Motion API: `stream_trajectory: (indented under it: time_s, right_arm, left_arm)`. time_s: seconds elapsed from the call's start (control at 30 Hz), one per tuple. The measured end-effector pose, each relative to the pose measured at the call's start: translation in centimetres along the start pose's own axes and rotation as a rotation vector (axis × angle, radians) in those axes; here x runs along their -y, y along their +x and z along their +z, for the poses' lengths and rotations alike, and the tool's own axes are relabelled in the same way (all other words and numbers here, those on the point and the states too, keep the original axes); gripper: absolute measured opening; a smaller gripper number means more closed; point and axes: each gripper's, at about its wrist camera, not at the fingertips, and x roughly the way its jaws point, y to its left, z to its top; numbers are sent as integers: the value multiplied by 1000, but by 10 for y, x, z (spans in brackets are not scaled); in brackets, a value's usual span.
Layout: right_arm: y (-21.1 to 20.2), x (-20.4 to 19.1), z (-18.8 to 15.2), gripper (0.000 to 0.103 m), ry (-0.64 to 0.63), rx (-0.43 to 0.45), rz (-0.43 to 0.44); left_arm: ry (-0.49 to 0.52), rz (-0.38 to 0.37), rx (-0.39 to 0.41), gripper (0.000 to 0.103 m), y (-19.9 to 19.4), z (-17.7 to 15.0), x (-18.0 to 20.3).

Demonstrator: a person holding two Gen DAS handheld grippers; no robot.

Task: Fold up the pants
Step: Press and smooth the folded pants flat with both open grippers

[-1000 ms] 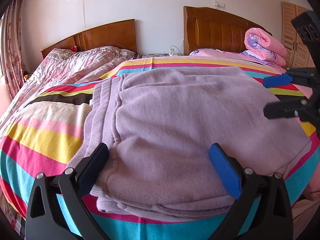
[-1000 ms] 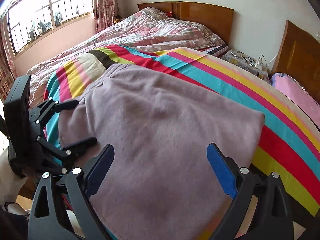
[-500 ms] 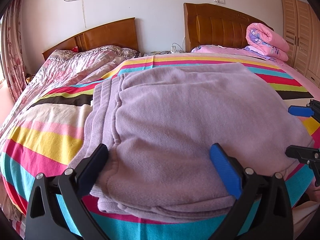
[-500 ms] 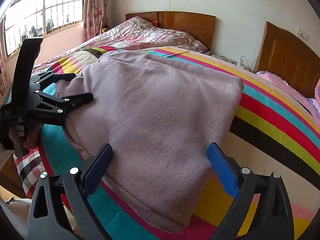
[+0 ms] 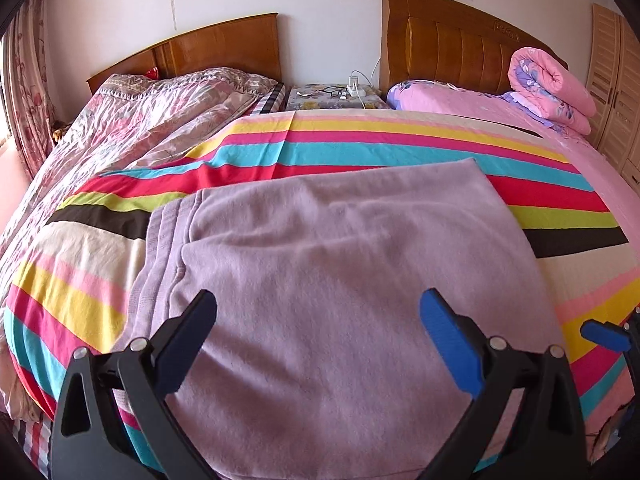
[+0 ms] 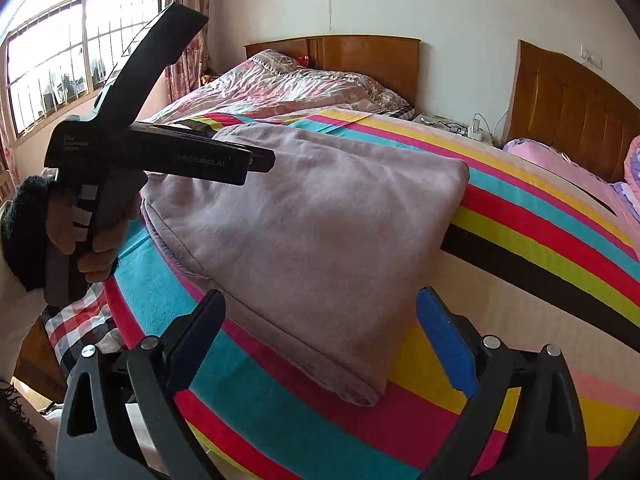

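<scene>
Striped bedding [image 5: 360, 148] covers the bed beneath folded lilac pants [image 5: 340, 280]. Left claw [image 5: 320, 344] gapes wide above them, empty. Right claw [image 6: 320, 340], equally spread and empty, hovers off their corner; their far edge is hidden.

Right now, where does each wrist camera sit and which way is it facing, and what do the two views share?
Left wrist: on the left gripper, open over the folded lilac pants, facing the headboards; the right gripper's blue pad shows at its right edge.
Right wrist: on the right gripper, open at the pants' right corner, facing across toward the window; a hand holds the left gripper there.
Shared: pants, striped sheet, headboards.
</scene>
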Motion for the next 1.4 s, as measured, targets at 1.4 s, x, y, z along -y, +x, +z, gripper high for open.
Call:
stream_trajectory:
  time_s: [1.4]
  right_arm:
    - [41,11,-14,99,109,-64,24]
  left_arm:
    - [52,31,45,102,13,-45,-9]
